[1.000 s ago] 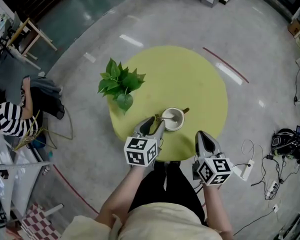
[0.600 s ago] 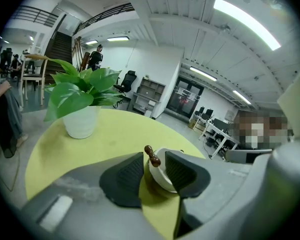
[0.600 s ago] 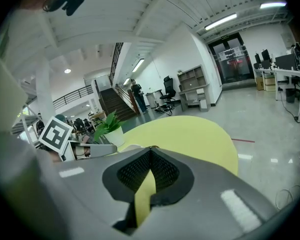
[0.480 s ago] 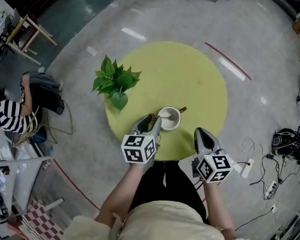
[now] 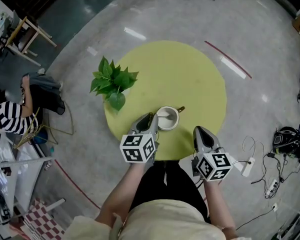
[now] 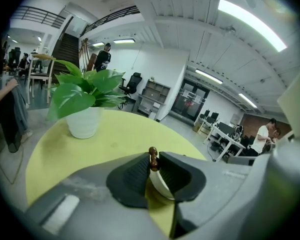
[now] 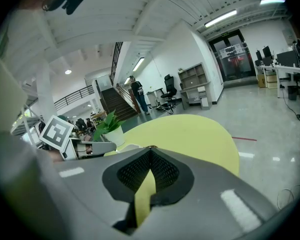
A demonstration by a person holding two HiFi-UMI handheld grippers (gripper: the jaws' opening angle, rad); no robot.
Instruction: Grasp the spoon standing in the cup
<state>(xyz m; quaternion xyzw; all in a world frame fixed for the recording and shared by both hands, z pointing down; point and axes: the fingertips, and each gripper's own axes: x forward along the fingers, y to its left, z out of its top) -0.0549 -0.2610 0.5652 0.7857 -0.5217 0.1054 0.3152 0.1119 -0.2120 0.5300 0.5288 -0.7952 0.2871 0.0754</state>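
A white cup (image 5: pixel 160 124) stands near the front edge of the round yellow-green table (image 5: pixel 190 74). A brown-handled spoon (image 5: pixel 150 116) leans out of its left side. My left gripper (image 5: pixel 149 119) reaches in from the front left, and its jaws have just been closing. In the left gripper view the spoon's knobbed handle tip (image 6: pixel 153 158) is pinched between the dark pads of the left gripper (image 6: pixel 153 165), with the cup wall (image 6: pixel 158 183) behind them. My right gripper (image 5: pixel 200 132) hovers by the table's front edge, right of the cup. The right gripper (image 7: pixel 150 152) holds nothing and its tips meet.
A potted green plant (image 5: pixel 113 81) stands on the table's left side, also seen as the plant (image 6: pixel 85 91). A person in a striped top (image 5: pixel 7 116) sits at far left on the floor side. Cables and a power strip (image 5: pixel 247 166) lie right of the table.
The left gripper's jaws, spread wide beside the cup a second ago, have drawn together on the spoon handle. The right gripper has stayed where it was.
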